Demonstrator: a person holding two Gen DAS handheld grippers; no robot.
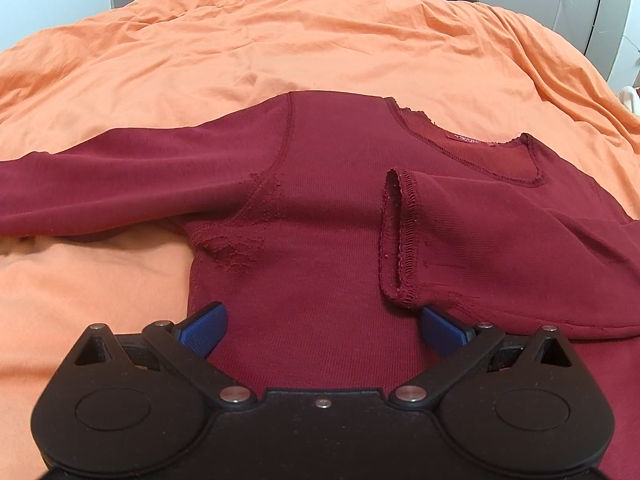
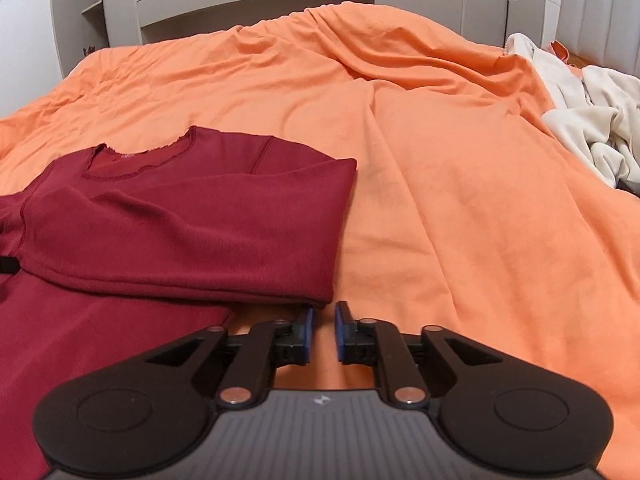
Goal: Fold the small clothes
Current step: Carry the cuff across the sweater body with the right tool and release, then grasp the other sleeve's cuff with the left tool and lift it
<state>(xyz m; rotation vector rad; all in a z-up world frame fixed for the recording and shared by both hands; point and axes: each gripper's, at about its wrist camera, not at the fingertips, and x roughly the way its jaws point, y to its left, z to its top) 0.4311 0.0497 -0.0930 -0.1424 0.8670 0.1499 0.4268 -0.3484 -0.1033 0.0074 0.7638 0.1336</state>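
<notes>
Beyond the nearly closed, empty right gripper (image 2: 323, 322), only its view shows cream laundry (image 2: 592, 136).

Dark red long-sleeved top (image 1: 328, 216), one sleeve folded in

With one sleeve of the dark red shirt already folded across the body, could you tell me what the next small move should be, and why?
Probably bring the wide-open left gripper over to the cuff end of the spread-out left sleeve of the dark red ribbed long-sleeved shirt and pinch it. That sleeve lies flat on the orange bedsheet, while the other sleeve already crosses the chest.
</notes>
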